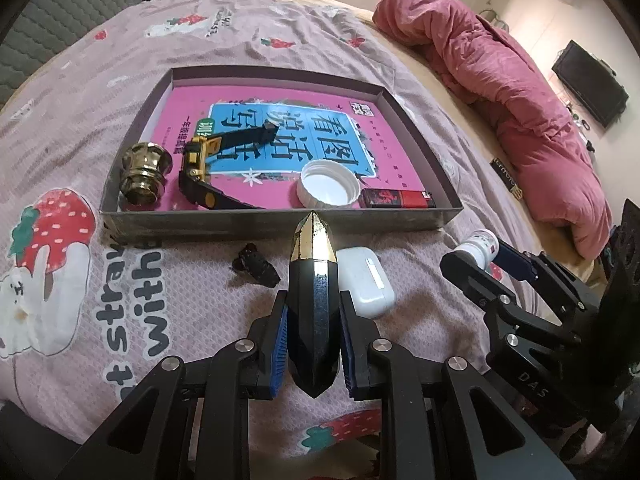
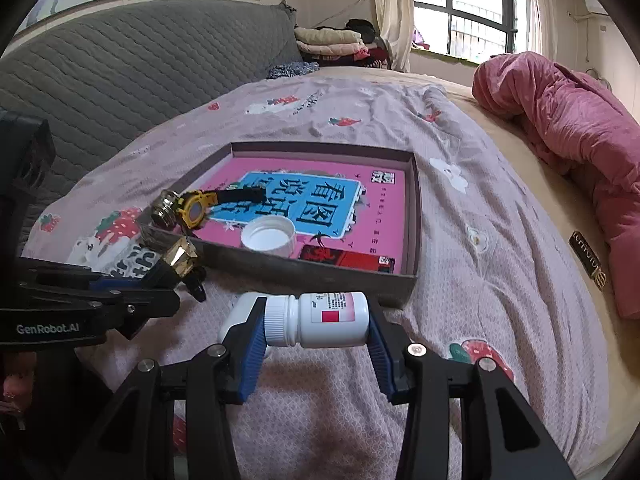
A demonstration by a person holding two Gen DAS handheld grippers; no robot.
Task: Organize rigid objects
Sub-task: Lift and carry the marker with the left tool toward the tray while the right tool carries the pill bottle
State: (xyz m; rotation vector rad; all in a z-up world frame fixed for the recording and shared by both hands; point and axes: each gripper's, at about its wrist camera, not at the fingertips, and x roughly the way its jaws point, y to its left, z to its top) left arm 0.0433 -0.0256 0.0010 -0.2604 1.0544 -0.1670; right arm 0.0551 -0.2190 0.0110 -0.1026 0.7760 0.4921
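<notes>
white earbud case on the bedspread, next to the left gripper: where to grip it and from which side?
Judging by its pose, the white earbud case lies flat on the bedspread, long axis running toward the tray. Come from above and pinch across its two long, smooth sides at mid-length. The rounded corners would likely slip. Both grippers are full: left gripper holds the black-and-gold piece, right gripper the white bottle.

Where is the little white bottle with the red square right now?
The small white plastic bottle lies sideways, clamped in the right claw just above the pink bedspread, in front of the shallow grey box's near wall.
</notes>
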